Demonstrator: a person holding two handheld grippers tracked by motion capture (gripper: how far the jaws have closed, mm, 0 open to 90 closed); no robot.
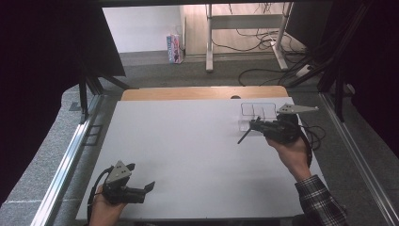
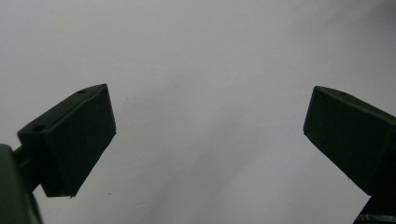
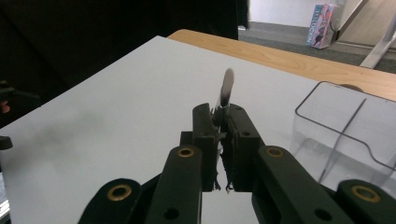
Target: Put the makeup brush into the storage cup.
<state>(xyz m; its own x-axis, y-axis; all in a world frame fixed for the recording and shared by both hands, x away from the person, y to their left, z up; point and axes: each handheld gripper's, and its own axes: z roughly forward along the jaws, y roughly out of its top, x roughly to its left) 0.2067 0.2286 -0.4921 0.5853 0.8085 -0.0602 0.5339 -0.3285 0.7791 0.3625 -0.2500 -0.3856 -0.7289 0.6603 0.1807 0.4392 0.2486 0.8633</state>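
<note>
My right gripper (image 1: 254,125) hovers over the white table's (image 1: 188,150) far right and is shut on a slim dark utensil (image 1: 244,136). In the right gripper view the utensil (image 3: 227,88) sticks up from between the closed jaws of the right gripper (image 3: 220,113), its tip pale and blurred. A clear plastic organizer (image 1: 258,111) with dividers stands just behind that gripper; it appears as a clear organizer (image 3: 345,130) to the right of the jaws. My left gripper (image 1: 139,177) rests near the front left edge, open, its jaws spread wide over bare white surface with nothing between them (image 2: 208,121).
A wooden tabletop strip (image 1: 202,92) shows beyond the white board. Metal frame rails (image 1: 70,155) run along both sides. On the floor behind are a small colourful box (image 1: 174,48), desk legs (image 1: 209,42) and loose cables (image 1: 263,42). Black curtains hang left and right.
</note>
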